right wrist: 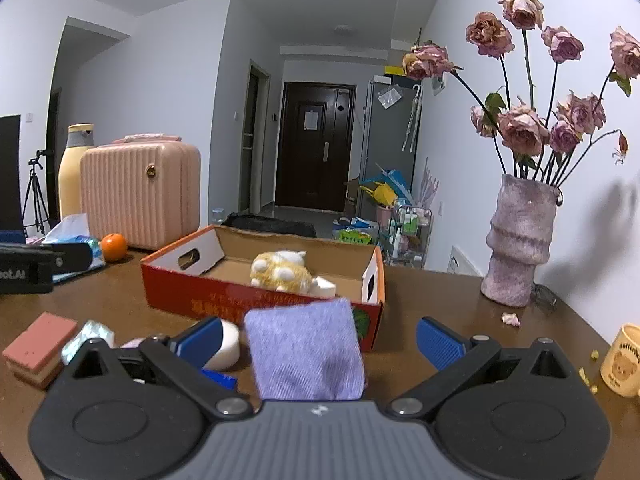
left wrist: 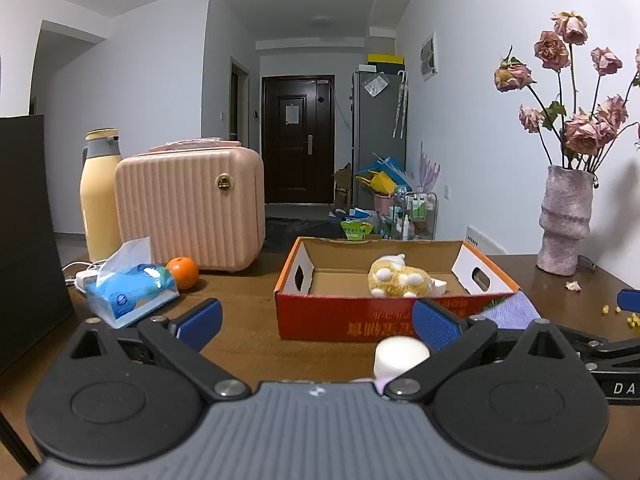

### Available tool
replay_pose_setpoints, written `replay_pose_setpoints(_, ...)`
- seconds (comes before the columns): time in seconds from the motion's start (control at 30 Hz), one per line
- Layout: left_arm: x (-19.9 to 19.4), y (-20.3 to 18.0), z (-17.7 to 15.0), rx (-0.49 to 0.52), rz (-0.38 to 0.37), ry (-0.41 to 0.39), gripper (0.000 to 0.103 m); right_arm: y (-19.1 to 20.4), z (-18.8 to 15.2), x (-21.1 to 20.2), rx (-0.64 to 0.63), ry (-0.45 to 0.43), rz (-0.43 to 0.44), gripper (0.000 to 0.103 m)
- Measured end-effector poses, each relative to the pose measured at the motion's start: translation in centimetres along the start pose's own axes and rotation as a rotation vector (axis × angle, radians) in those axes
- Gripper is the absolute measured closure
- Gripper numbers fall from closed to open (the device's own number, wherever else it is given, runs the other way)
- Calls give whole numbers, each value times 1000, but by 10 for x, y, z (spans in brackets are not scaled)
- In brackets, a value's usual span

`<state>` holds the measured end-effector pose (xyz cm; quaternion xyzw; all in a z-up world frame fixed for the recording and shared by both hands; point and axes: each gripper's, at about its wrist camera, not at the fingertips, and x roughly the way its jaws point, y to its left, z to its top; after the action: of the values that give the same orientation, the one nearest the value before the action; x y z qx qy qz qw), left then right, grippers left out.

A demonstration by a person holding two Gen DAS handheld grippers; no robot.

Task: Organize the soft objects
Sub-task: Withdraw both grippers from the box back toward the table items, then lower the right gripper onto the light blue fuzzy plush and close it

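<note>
A red cardboard box [left wrist: 340,320] [right wrist: 224,294] stands open on the brown table, with a yellow and white plush toy [left wrist: 400,278] [right wrist: 282,272] inside. A folded purple cloth [right wrist: 306,350] [left wrist: 512,312] lies in front of the box, between the fingers of my right gripper [right wrist: 320,340], which is open around it. My left gripper [left wrist: 318,322] is open and empty, facing the box. A white soft lump [left wrist: 400,356] [right wrist: 228,344] lies near its right finger. A pink sponge block [right wrist: 38,346] and a crumpled shiny wrapper [right wrist: 88,338] lie at the left.
A pink case [left wrist: 190,210], yellow flask [left wrist: 98,196], tissue pack [left wrist: 130,288] and orange [left wrist: 183,273] stand at the left. A vase of dried roses [right wrist: 520,240] stands at the right, with a yellow mug [right wrist: 622,362] and crumbs near it.
</note>
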<state>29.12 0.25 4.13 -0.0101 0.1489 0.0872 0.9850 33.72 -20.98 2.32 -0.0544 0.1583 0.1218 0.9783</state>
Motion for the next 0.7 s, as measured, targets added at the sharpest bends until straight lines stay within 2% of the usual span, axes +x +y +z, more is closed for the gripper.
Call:
replay_pose_setpoints(0.47, -40, 31, -33, -1, -7, 42, 0, 18, -34, -42, 4, 53, -22, 0)
replay_pose_setpoints(0.7, -46, 40, -50, 6, -12, 82, 0, 25, -55, -47, 7, 121, -26, 0)
